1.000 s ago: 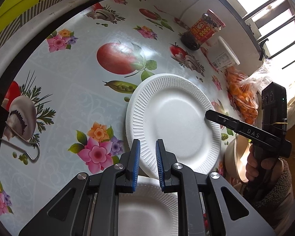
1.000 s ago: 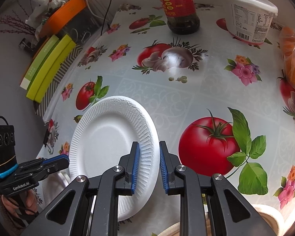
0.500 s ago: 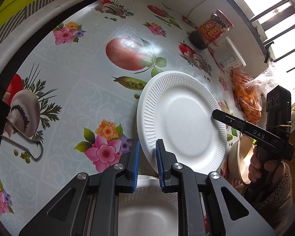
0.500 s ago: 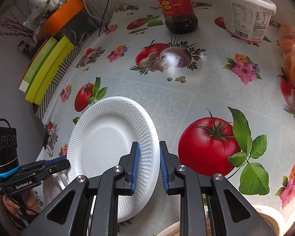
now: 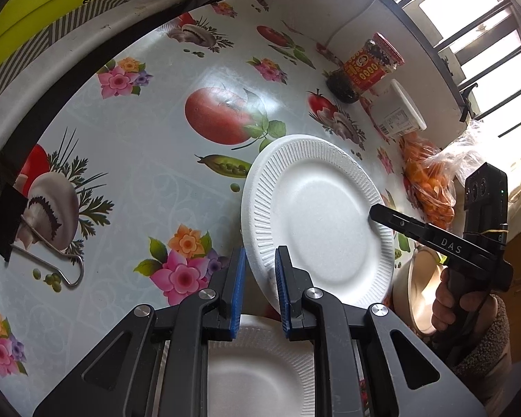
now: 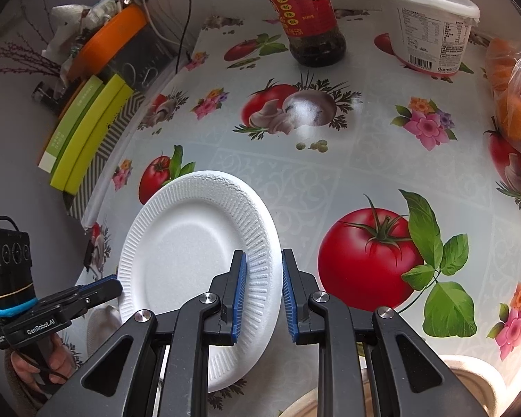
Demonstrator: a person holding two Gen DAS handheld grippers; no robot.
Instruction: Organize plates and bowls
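Observation:
A white foam plate (image 5: 316,222) hangs tilted above the flowered tablecloth, held at opposite rims. My left gripper (image 5: 258,288) has its blue pads on either side of the near rim with a small gap showing. My right gripper (image 6: 262,292) straddles the other rim (image 6: 260,264), jaws slightly apart, and shows in the left wrist view (image 5: 430,236). A second white foam plate (image 5: 260,371) lies below my left gripper. A beige bowl (image 5: 416,292) sits under my right gripper; its rim also shows in the right wrist view (image 6: 469,368).
A sauce jar (image 6: 305,14), a white lidded tub (image 6: 430,31) and a bag of oranges (image 6: 517,104) stand at the table's far side. Green boxes (image 6: 83,135) sit beyond the left edge. A binder clip (image 5: 34,239) lies on the cloth.
Both grippers' jaws have opened a little around the plate's rims. The plate has shifted slightly to the right in the left wrist view and sits more tilted.

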